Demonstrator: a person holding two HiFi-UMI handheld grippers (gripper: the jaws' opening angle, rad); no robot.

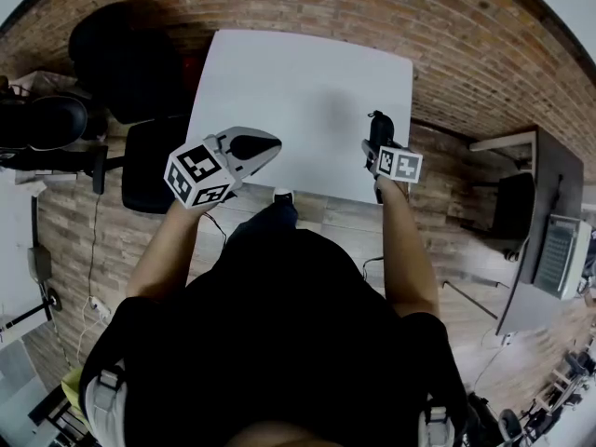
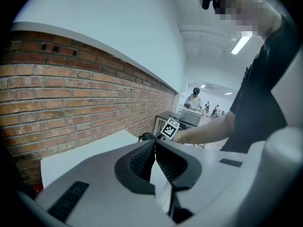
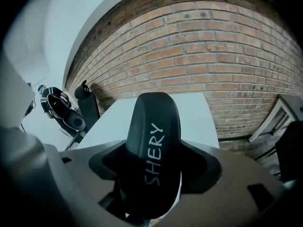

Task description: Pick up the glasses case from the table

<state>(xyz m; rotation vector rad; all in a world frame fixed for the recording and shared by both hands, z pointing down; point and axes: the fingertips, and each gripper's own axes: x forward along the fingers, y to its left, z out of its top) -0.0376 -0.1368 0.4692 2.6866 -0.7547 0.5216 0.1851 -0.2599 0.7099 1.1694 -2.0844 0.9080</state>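
The glasses case point(image 3: 152, 126) is seen as a black, smooth, long shell with a rounded far end, and the word "SHERY" is printed in pale letters along its top. It is clamped in the right gripper point(image 3: 156, 167): the jaws stand wide apart with their dark pads pressed on the case's two long sides, and the rounded end juts out past them. In the head view the case point(image 1: 377, 127) is held over the near right part of the white table point(image 1: 298, 82), close to its right edge.

The left gripper point(image 2: 155, 143) is held at the table's near left side. Its ribbed jaws are closed tip to tip, and nothing is gripped between them.

A red brick wall point(image 3: 199, 56) is seen beyond the far edge of the table. Two black chairs point(image 1: 149, 161) stand to the left of the table, one near and one farther off. A dark desk point(image 1: 549, 184) carrying a grey machine stands well apart on the right. In the left gripper view, several people point(image 2: 194, 98) are seen far away in a bright room.
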